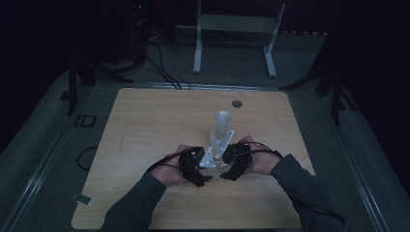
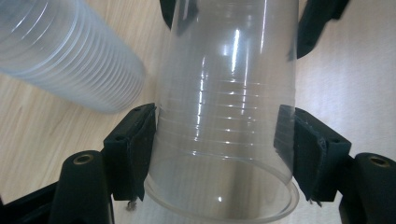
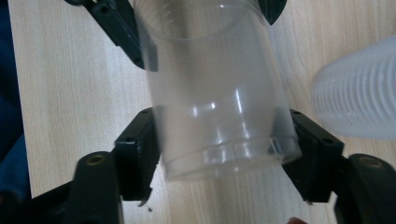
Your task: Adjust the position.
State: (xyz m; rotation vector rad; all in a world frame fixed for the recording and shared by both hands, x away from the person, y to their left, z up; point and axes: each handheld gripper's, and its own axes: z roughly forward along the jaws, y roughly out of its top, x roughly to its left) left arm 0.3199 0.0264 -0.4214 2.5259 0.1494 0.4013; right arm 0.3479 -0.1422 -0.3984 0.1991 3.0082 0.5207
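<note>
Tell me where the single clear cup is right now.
The single clear cup sits between both grippers' jaws above the table, beside the stack of cups.

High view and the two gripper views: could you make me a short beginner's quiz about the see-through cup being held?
1. True or false: the left gripper and the right gripper both clamp the transparent plastic cup between their fingers.
2. What stands near it on the light wooden table? A: a stack of clear plastic cups. B: a red bowl. C: a metal spoon.
3. Which gripper holds the cup's open rim end?

Key: 1 true; 2 A; 3 the left gripper.
</note>
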